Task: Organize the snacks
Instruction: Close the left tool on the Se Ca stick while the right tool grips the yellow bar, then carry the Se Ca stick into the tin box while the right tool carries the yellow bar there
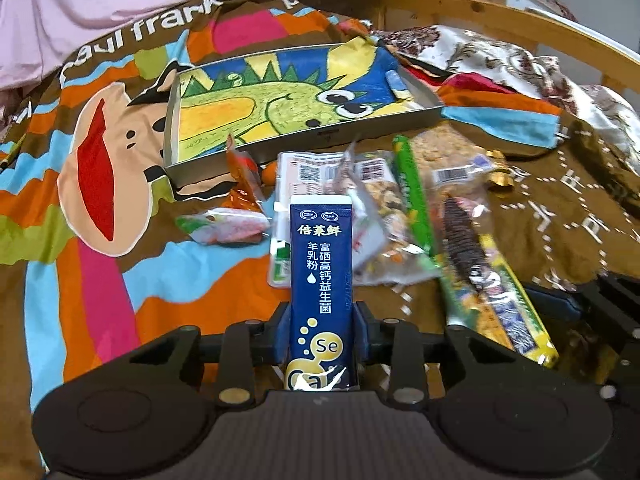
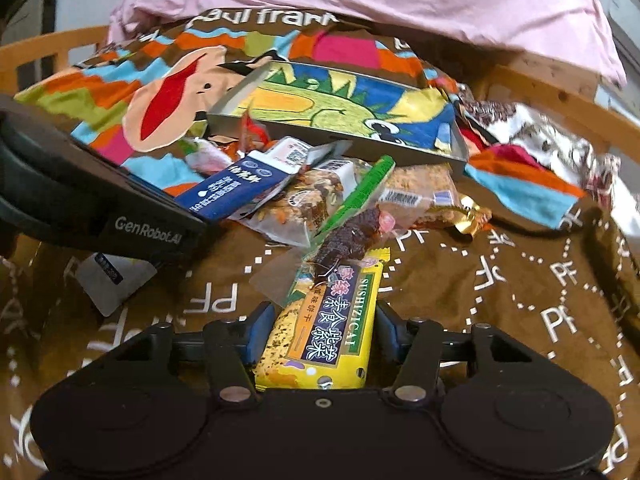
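Bedspread [image 1: 100,264]: big cartoon-print cover, and the whole scene plays out on it.
Tray [image 1: 424,98]: shallow metal box with a dragon picture on its floor, lying straight ahead of both tools, just beyond the heap, and bare inside.
Heap [image 1: 384,216]: loose snack packs bunched between the tools and the tray's near wall; some touch that wall.
Left gripper [image 1: 320,320]: clamped on the blue sachet [image 1: 320,264], pads pressing both long edges, top end aimed at the tray.
Right gripper [image 2: 320,336]: fingers sit close against both sides of the yellow pack [image 2: 324,328]; looks like a hold, though the pack's far end is still tucked under a dark snack [image 2: 352,236].
Axes: both packs run lengthwise toward the tray, so each would go in end first.
Nearer hand: in the right wrist view the sachet's tip sits close to the tray wall, so the left looks nearer.
Next call: likely a carry forward over the heap and a drop into the tray.
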